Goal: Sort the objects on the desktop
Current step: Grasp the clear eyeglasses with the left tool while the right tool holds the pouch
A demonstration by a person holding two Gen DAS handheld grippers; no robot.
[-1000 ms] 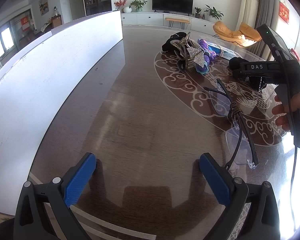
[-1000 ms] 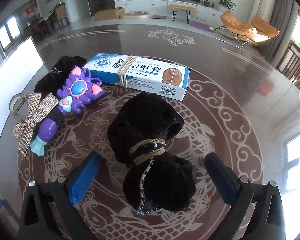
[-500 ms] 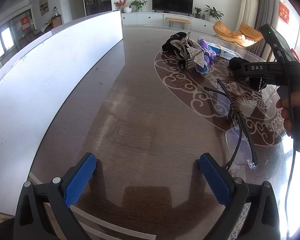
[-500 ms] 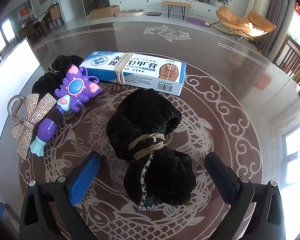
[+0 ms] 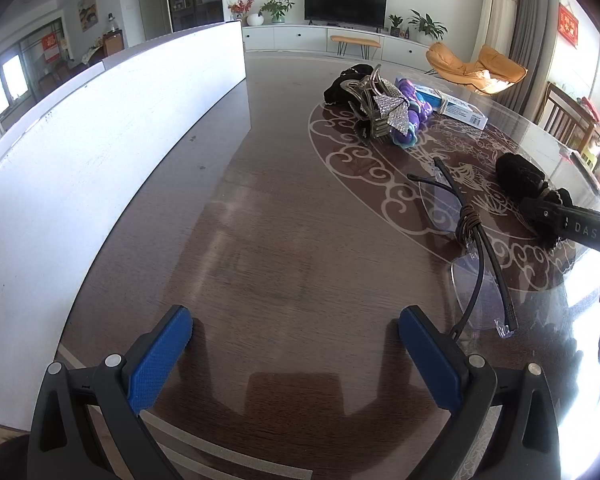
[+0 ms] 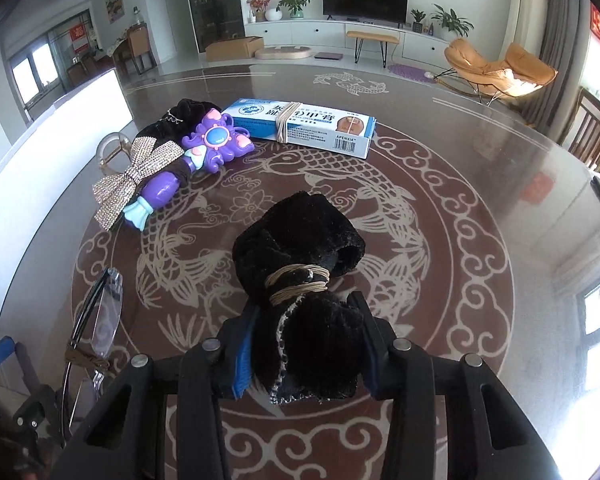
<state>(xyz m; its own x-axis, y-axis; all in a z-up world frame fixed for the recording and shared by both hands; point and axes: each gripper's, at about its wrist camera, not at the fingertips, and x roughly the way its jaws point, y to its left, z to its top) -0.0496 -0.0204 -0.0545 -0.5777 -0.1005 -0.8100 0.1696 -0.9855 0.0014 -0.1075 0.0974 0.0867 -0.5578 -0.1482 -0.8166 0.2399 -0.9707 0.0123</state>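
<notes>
Black furry bundle (image 6: 300, 280) sits between the right gripper's (image 6: 304, 352) closing fingers.

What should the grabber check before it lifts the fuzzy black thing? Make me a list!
1. Black fuzzy bundle sits between the right gripper jaws: ok.
2. Jaws done squeezing: not ok, they are closing on its near end.
3. Cord tied round the bundle's middle: ok.
4. Glasses apart from the bundle: ok.
5. Left gripper open, holding nothing: ok.
6. Grip firm enough to lift: cannot tell.
</notes>
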